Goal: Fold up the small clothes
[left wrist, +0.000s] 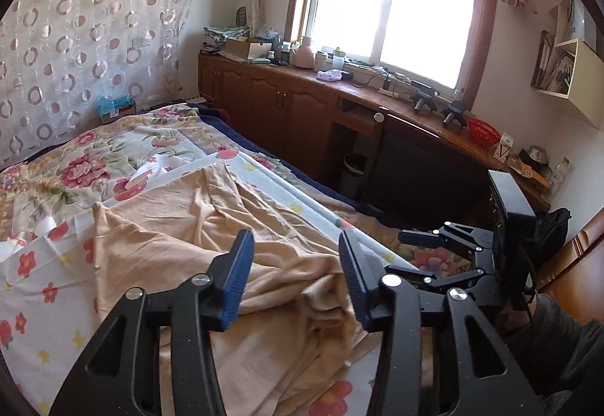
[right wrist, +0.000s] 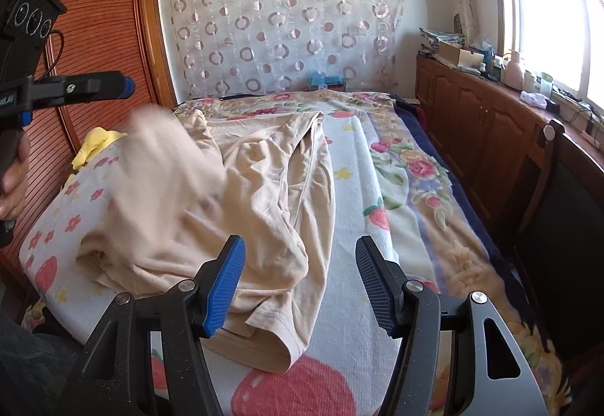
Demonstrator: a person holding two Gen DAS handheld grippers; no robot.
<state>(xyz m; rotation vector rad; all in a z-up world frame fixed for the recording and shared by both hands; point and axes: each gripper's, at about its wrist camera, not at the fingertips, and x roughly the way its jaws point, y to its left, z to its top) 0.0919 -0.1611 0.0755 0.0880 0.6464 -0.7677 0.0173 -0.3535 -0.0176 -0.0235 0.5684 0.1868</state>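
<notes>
Red basket [left wrist: 483, 131] on wooden counter [left wrist: 377, 97], contents unreadable; peach garment [right wrist: 264, 189] crumpled on floral bed [right wrist: 407, 167], just ahead of left gripper [left wrist: 296, 274] and right gripper [right wrist: 298, 282]; both spread apart, holding nothing.

The left wrist view looks along its tongs [left wrist: 296, 276], low and close over the bed [left wrist: 56, 265], toward the window [left wrist: 392, 0]; the right wrist view looks along its own tongs [right wrist: 300, 282] up the bed [right wrist: 355, 265] toward the patterned curtain [right wrist: 287, 27]; both share the peach garment [left wrist: 170, 246] [right wrist: 271, 189].
</notes>
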